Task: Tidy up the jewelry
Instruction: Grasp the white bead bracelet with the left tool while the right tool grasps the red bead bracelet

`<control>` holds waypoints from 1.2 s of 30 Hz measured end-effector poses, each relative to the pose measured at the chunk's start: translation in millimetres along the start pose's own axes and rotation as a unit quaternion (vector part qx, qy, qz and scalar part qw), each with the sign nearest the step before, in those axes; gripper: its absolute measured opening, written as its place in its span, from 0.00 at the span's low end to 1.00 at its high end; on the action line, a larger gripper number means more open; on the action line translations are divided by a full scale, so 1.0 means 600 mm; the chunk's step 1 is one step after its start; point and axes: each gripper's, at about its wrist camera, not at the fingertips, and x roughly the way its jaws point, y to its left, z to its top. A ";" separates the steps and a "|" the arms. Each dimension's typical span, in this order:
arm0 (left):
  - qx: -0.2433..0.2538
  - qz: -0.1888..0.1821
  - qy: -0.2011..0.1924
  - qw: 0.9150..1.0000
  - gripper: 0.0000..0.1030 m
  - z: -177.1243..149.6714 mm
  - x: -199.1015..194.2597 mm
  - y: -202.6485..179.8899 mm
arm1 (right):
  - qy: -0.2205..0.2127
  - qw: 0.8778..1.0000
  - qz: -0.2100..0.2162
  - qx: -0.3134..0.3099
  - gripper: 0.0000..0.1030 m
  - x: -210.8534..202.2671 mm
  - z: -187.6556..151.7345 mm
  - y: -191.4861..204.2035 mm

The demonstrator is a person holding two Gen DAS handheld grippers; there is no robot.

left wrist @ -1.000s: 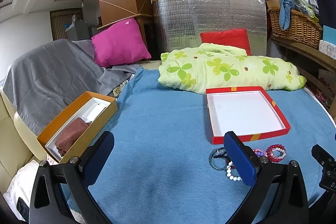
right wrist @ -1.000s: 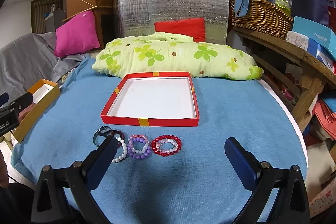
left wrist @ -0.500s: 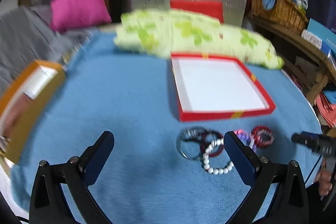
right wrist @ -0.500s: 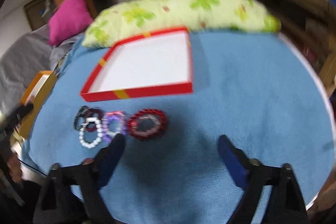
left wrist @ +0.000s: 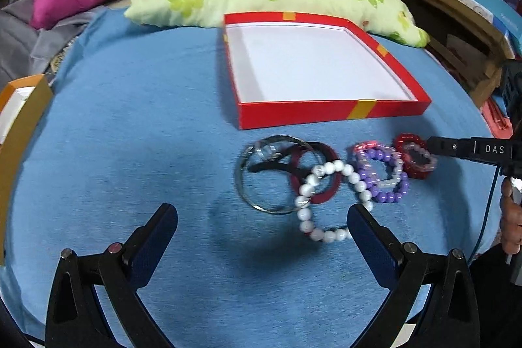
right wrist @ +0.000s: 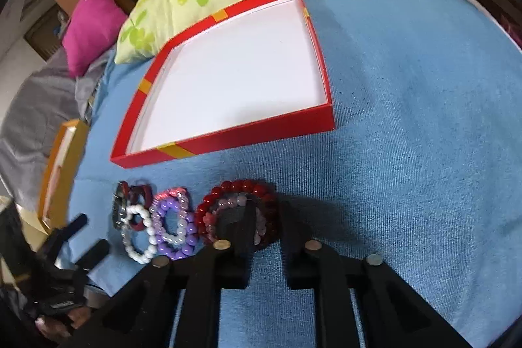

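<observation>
Right gripper [right wrist: 266, 211] closed on red bead bracelet [right wrist: 228, 189], lower centre; left gripper [left wrist: 261, 227] wide open, holding nothing.

Soft, even indoor light falls from above, leaving a dull shadow on the blue cloth [left wrist: 137, 132] under the left hand-held gripper [left wrist: 261, 227]. The bracelets [left wrist: 329, 185] smear slightly with motion. Fisheye edges bend and darken to black.

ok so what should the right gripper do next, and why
Probably lift straight up a little. The right gripper looks shut on the red bead bracelet, one finger inside the ring and one outside, and the red box just beyond it stands empty, so raising the bracelet clear comes first.
</observation>
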 end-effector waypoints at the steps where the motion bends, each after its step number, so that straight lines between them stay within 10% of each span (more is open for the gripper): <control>1: -0.002 -0.012 0.001 1.000 0.98 0.001 0.001 -0.003 | -0.004 1.000 -0.001 0.000 0.04 -0.003 0.000 -0.001; 7: 0.000 -0.054 0.025 0.998 0.71 0.003 0.022 -0.022 | -0.036 0.999 0.022 0.008 0.04 -0.039 -0.001 -0.012; 15: -0.024 -0.090 0.037 0.995 0.70 0.011 0.044 -0.037 | -0.024 0.999 0.033 0.018 0.22 -0.036 0.009 -0.026; 24: 0.000 -0.105 0.034 0.994 0.11 0.002 0.046 -0.047 | 0.022 0.999 0.005 -0.031 0.13 0.018 0.009 0.004; 36: 0.035 -0.136 -0.022 0.990 0.09 -0.018 -0.027 -0.033 | -0.059 0.995 0.052 -0.061 0.10 -0.072 -0.014 0.007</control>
